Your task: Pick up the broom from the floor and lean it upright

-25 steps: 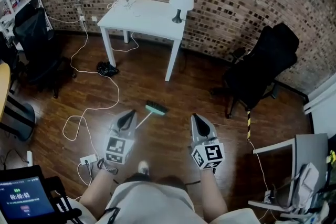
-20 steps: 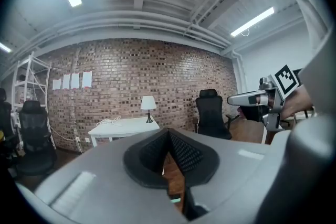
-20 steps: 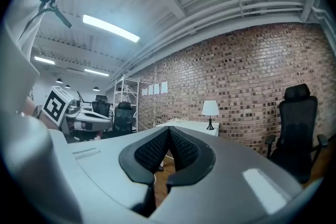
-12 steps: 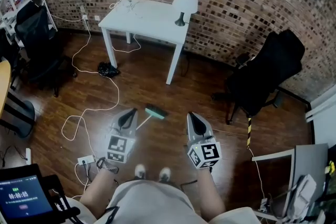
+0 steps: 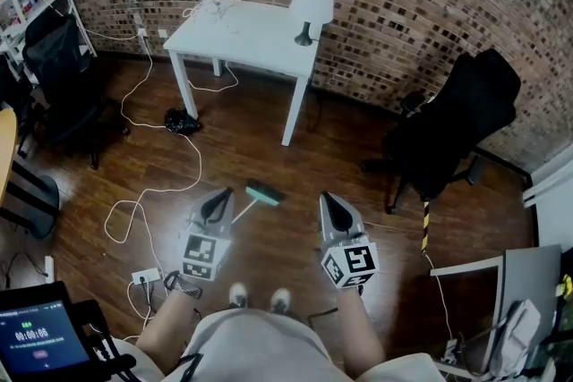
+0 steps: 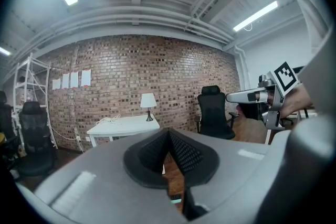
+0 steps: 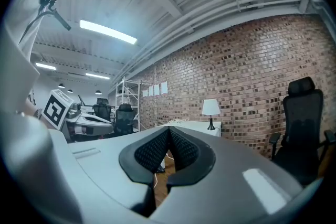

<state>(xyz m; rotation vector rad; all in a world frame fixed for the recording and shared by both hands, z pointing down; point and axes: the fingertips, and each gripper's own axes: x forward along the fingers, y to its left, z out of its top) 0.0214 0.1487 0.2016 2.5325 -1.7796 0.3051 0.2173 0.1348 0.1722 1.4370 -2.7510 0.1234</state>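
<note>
1. Both grippers are held out side by side, roughly level: the left gripper (image 5: 218, 201) and the right gripper (image 5: 332, 203), jaws pressed together on nothing.
2. The broom (image 5: 263, 191) is seen flat on the wooden floor (image 5: 269, 139), just ahead of the left gripper.
3. Two shoes (image 5: 238, 293) are now shown below, where a second ago only one was.

Head view looks steeply down; both gripper views face the table (image 5: 242, 33).
</note>
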